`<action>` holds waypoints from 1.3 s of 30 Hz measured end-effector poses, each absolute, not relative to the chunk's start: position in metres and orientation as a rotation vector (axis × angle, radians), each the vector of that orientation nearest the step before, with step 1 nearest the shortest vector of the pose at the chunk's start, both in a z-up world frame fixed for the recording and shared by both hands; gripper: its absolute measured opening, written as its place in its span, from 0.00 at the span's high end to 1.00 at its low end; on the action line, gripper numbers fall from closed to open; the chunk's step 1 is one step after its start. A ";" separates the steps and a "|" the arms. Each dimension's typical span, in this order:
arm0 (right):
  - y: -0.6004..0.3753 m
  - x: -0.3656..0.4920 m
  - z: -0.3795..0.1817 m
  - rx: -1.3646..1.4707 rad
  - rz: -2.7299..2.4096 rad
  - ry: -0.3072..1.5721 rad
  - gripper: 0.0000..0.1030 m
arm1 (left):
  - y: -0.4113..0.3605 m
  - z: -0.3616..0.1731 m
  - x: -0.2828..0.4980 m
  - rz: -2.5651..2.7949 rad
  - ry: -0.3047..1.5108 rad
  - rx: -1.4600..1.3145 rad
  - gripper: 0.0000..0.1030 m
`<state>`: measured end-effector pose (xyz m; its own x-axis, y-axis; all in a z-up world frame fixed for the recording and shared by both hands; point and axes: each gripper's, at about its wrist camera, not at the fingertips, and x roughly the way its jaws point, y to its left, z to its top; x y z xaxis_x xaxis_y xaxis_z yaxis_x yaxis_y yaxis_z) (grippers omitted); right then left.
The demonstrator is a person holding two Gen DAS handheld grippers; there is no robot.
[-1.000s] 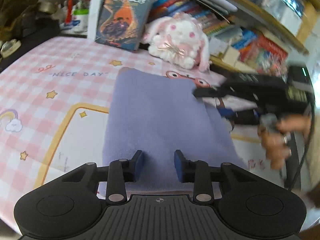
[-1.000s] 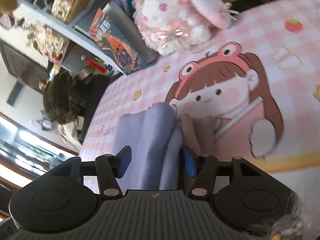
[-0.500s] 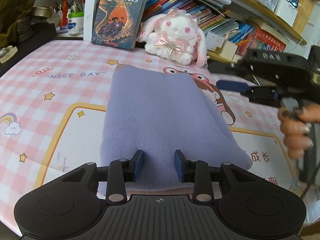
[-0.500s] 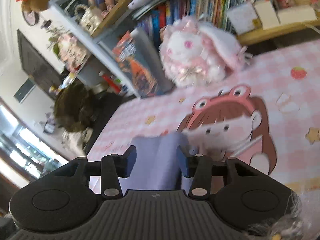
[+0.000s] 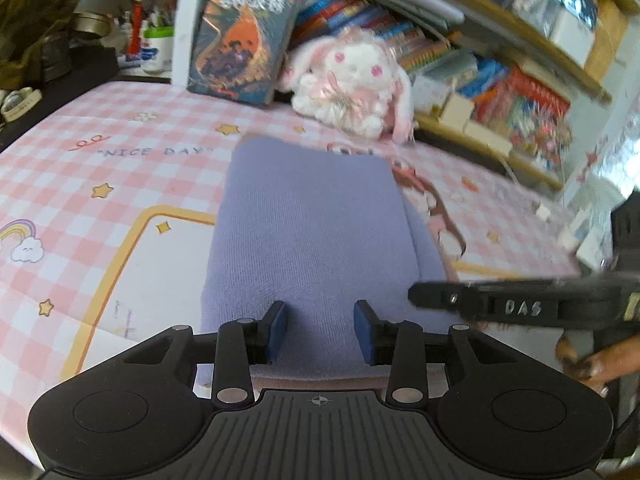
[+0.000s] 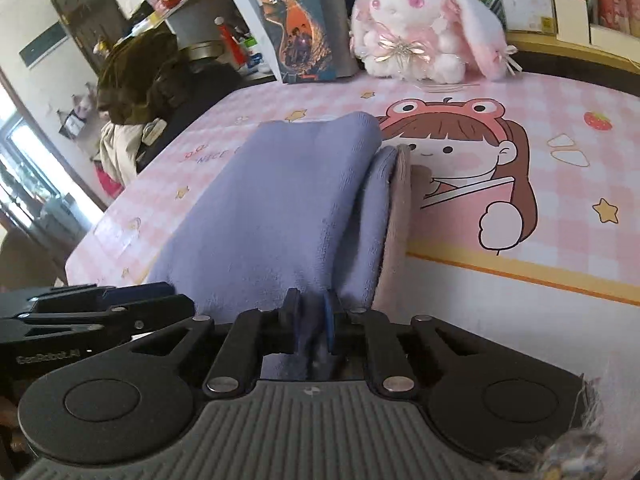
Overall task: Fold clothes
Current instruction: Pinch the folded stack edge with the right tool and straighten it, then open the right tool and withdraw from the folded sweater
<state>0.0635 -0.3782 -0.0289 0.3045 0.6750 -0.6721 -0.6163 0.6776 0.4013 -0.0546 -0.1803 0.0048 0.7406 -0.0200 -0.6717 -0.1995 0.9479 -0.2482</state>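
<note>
A folded lavender garment (image 5: 312, 232) lies lengthwise on the pink checked table mat (image 5: 80, 184). My left gripper (image 5: 320, 330) stands open at the garment's near edge, and the cloth lies under the gap between its blue pads. In the right wrist view the garment (image 6: 272, 208) shows a pinkish under-layer (image 6: 400, 216) along its right side. There my right gripper (image 6: 311, 316) is shut on the garment's near edge, with lavender cloth pinched between its fingers. In the left wrist view the right gripper's tip is hidden and only its black finger (image 5: 480, 304) shows. A hand (image 5: 592, 364) holds it.
A white and pink plush rabbit (image 6: 416, 28) and an upright book (image 6: 300, 20) stand at the mat's far edge, with bookshelves (image 5: 500, 80) behind. Dark clothes (image 6: 140, 76) are piled beyond the left side. The left gripper's body (image 6: 100, 312) sits close beside my right one.
My right gripper has come from the garment's far right side to its near edge beside the left gripper and has shut on the cloth. My left gripper has stayed open in place.
</note>
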 end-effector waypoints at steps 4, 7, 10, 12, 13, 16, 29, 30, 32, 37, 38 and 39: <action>-0.387 0.062 -0.022 0.161 0.801 0.946 0.71 | -0.171 0.015 -0.069 0.130 0.653 -0.350 0.64; -0.386 0.057 -0.017 0.199 0.815 0.948 0.52 | -0.166 0.011 -0.070 0.139 0.668 -0.367 0.64; -0.371 0.054 -0.019 0.095 0.816 0.964 0.66 | -0.167 0.002 -0.064 0.135 0.715 -0.359 0.64; -0.368 0.049 -0.012 0.077 0.839 0.944 0.89 | -0.169 -0.001 -0.060 0.131 0.722 -0.338 0.62; -0.371 0.045 -0.003 0.091 0.856 0.894 0.92 | -0.168 -0.001 -0.059 0.126 0.723 -0.335 0.60; -0.380 0.031 0.023 0.113 0.903 0.740 0.93 | -0.161 -0.003 -0.056 0.088 0.719 -0.375 0.59; -0.370 0.021 -0.020 0.114 0.547 0.869 0.86 | -0.148 0.006 -0.061 -0.062 0.746 -0.297 0.48; -0.371 0.016 -0.018 0.116 0.525 0.859 0.85 | -0.146 0.007 -0.063 -0.070 0.748 -0.293 0.48; -0.371 0.007 -0.012 0.121 0.483 0.839 0.77 | -0.139 0.009 -0.067 -0.074 0.754 -0.296 0.47; -0.371 -0.027 0.001 0.095 0.405 0.795 0.62 | -0.123 0.011 -0.077 -0.070 0.775 -0.285 0.44; -0.371 -0.033 0.001 0.092 0.384 0.796 0.58 | -0.121 0.011 -0.078 -0.073 0.778 -0.282 0.42; -0.371 -0.038 0.000 0.090 0.364 0.798 0.57 | -0.119 0.010 -0.080 -0.080 0.781 -0.277 0.40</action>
